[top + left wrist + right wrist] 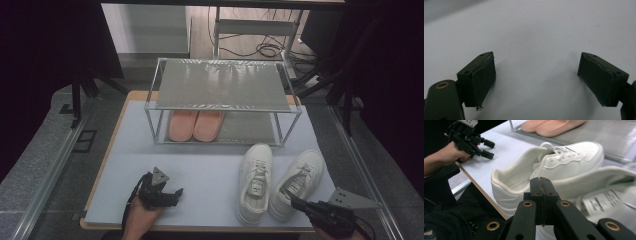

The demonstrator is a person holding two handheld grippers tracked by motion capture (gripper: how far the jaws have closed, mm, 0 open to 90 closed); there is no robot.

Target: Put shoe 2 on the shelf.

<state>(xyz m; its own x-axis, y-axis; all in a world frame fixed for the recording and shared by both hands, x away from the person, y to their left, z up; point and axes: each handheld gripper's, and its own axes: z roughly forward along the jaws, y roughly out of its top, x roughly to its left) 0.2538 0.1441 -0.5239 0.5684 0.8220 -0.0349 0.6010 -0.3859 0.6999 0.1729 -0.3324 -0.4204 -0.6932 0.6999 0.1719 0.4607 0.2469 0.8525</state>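
Tabletop (210, 170): rack (220, 100) at 12 o'clock; white sneaker (298, 182) at 5 o'clock, right of its twin. Right claw (295, 201) clamped on sneaker's heel edge; lift level, w/o snagging twin. Left claw (176, 196) apart, idle at 7.

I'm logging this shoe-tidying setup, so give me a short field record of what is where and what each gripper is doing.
surface: pale mat on the table
rack: two-shelf metal rack at the back, top shelf bare
lower shelf: pink slippers, side by side
in front of rack: two white sneakers, toes towards the rack
left gripper: jaws open, nothing between them, over the mat
right gripper: jaws shut, at the heel of the outer sneaker; a pinch on it cannot be confirmed
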